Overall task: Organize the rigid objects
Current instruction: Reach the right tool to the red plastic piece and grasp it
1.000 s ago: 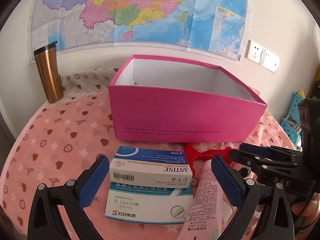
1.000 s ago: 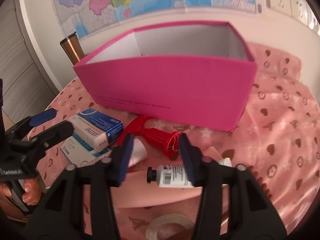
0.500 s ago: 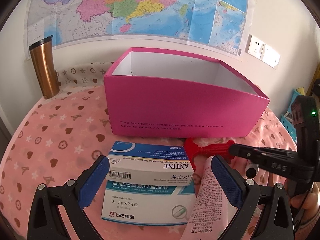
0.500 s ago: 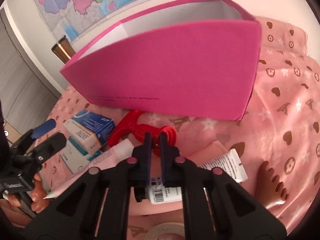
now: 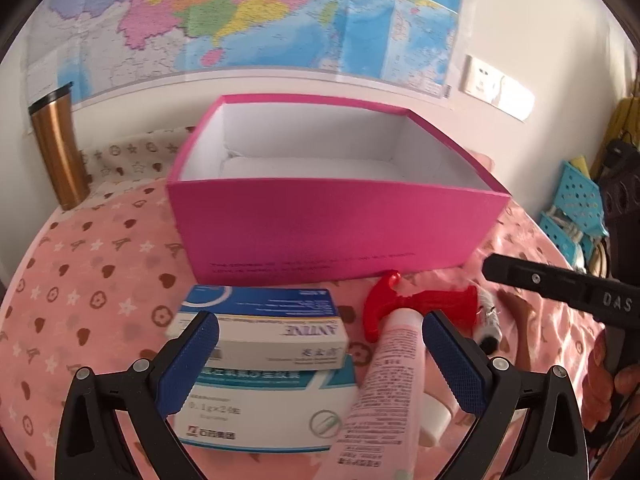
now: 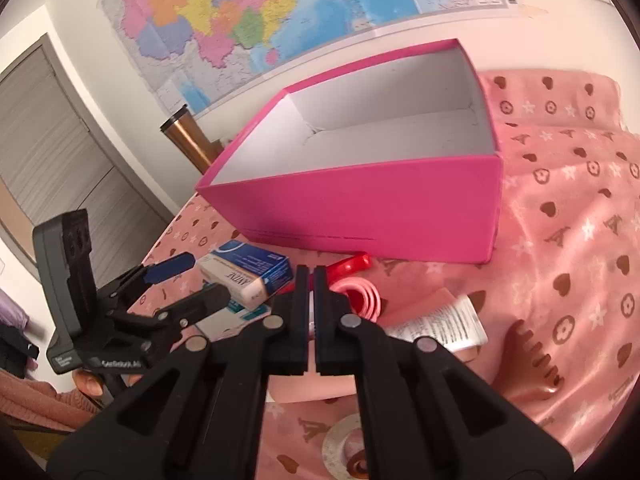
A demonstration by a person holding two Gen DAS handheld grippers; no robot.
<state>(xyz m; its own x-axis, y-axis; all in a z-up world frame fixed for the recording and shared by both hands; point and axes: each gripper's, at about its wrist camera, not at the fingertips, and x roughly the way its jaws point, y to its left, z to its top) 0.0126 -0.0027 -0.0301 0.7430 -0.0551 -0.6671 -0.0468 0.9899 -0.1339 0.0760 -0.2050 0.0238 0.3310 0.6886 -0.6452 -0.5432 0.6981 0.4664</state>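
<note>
Left wrist: left gripper point(image 5: 318, 354) jaws wide; right gripper point(image 6: 311, 278) jaws closed, pink box point(image 5: 332, 228) empty.

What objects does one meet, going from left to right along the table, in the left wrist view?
Copper tumbler → ANTINE medicine box → red plastic piece → small black-capped tube → right tool. The pink storage box stands behind the middle ones.
</note>
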